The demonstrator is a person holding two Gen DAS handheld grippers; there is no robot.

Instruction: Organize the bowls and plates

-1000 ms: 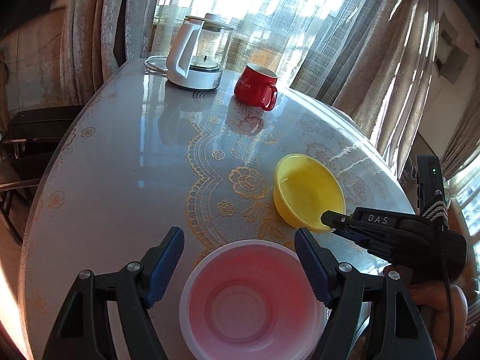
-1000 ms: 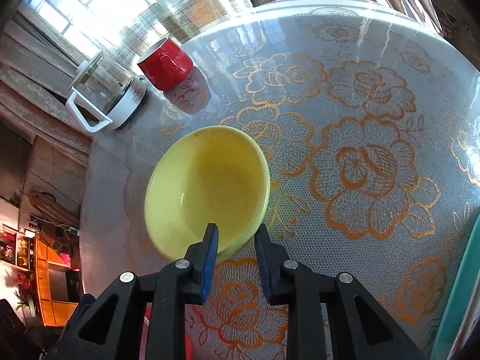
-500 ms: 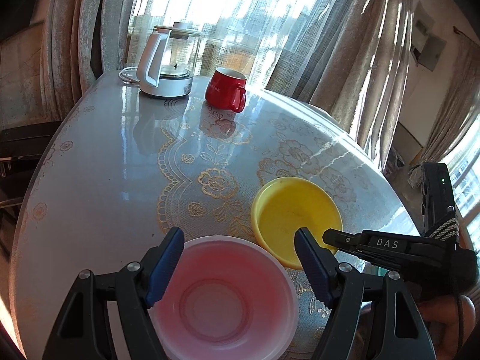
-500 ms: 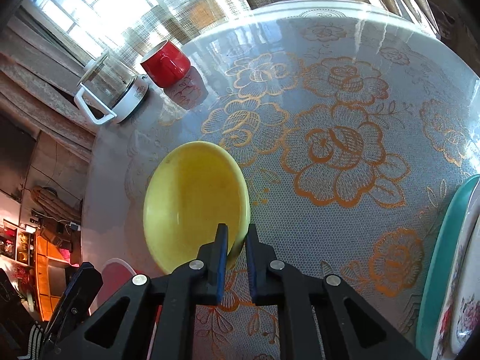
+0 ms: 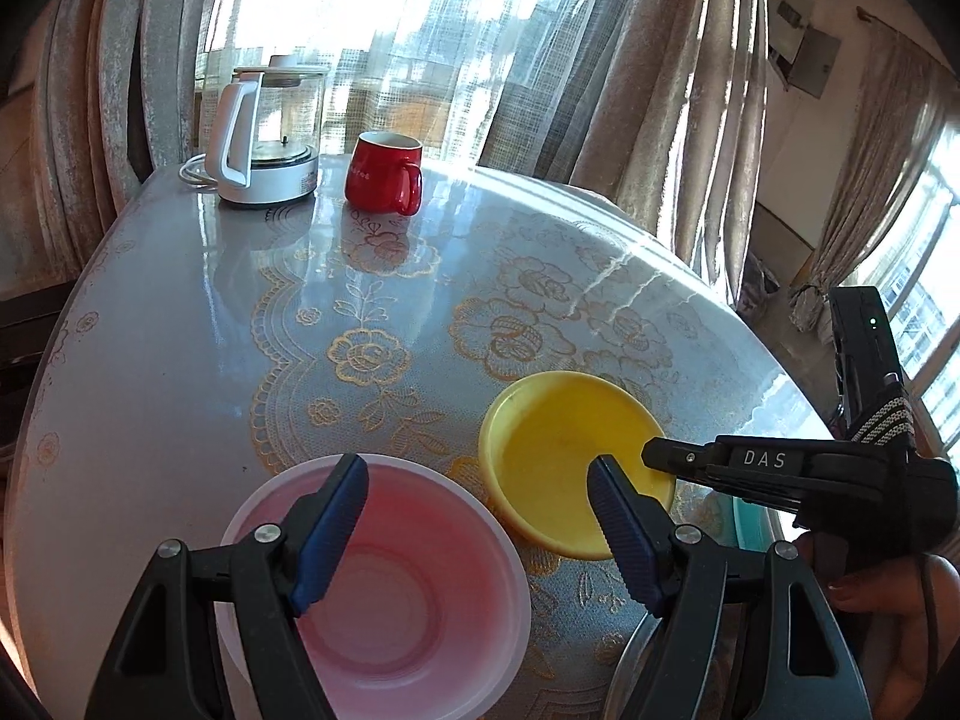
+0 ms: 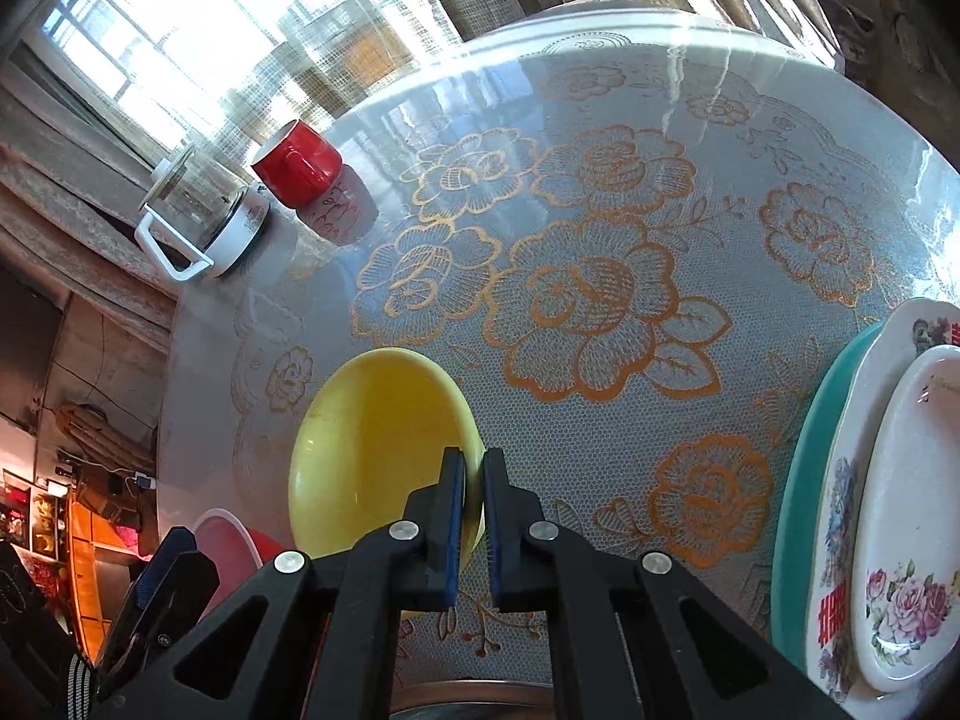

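Observation:
A yellow bowl (image 5: 570, 450) sits tilted on the round table; it also shows in the right wrist view (image 6: 378, 444). My right gripper (image 6: 473, 474) is shut on the bowl's near rim, one finger inside and one outside; it reaches in from the right in the left wrist view (image 5: 660, 456). A pink translucent bowl (image 5: 384, 594) stands at the table's front, its edge also in the right wrist view (image 6: 231, 546). My left gripper (image 5: 477, 516) is open and empty, hovering above the pink bowl's right side.
A red mug (image 5: 384, 171) and a glass kettle (image 5: 264, 138) stand at the far edge. Stacked plates, a floral one (image 6: 852, 516) on a teal one (image 6: 798, 492), lie at the right. A metal rim (image 6: 474, 699) shows at the bottom. Curtains surround the table (image 5: 180, 324).
My right gripper closed on the yellow bowl's rim and tilted the bowl. My left gripper drew back and right; the pink bowl now lies lower left of it.

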